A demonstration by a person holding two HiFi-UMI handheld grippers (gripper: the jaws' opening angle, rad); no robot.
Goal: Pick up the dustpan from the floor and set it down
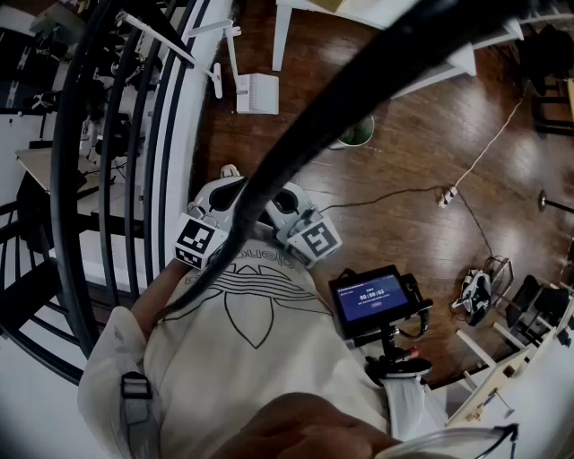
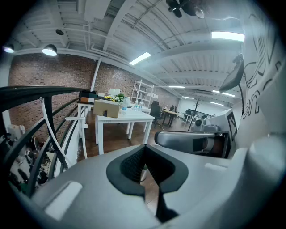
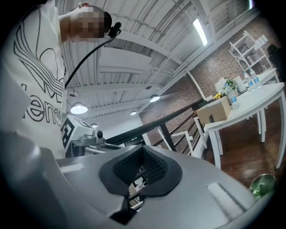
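A white dustpan (image 1: 256, 93) stands on the wooden floor by a table leg, its thin handle rising beside it. Both grippers are held close to the person's chest, well short of it. My left gripper (image 1: 224, 186) is shut and empty; in its own view the dark pads (image 2: 134, 165) meet with nothing between them (image 2: 145, 150). Beside it, my right gripper (image 1: 285, 201) is also shut on nothing (image 3: 142, 152), its pads (image 3: 154, 167) touching. Each gripper shows in the other's view: the right one (image 2: 196, 141) and the left one (image 3: 89, 138). Neither gripper view shows the dustpan.
A black stair railing (image 1: 99, 179) curves along the left. A white table (image 1: 386, 27) stands behind the dustpan, a green bin (image 1: 357, 133) near it. A power strip with cable (image 1: 446, 195) lies on the floor at right. A black cable (image 1: 359, 81) crosses the head view.
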